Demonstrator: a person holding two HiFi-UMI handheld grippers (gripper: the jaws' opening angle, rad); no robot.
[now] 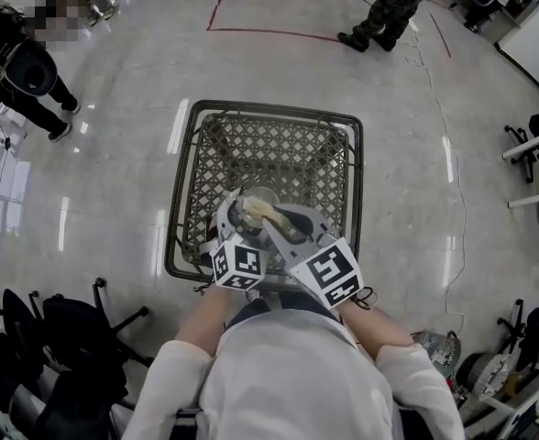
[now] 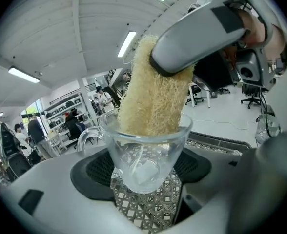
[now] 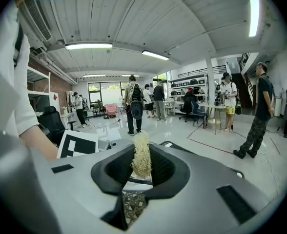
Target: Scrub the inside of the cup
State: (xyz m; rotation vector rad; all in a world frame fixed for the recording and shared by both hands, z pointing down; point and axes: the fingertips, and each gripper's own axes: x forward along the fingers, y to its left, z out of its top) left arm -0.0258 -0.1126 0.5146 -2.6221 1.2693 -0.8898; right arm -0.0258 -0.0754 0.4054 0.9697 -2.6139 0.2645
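Cup (image 2: 148,155), loofah (image 2: 151,96) inside: left gripper view

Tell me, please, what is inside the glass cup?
The lower end of the loofah sponge reaches into the glass cup, whose bottom looks otherwise empty. The right gripper partly covers the sponge's upper end.

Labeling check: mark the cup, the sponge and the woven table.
cup (image 2: 144,152), left gripper view, clear glass wall.
sponge (image 2: 153,96), left gripper view, fibrous middle.
woven table (image 1: 279,149), head view, bare lattice top.
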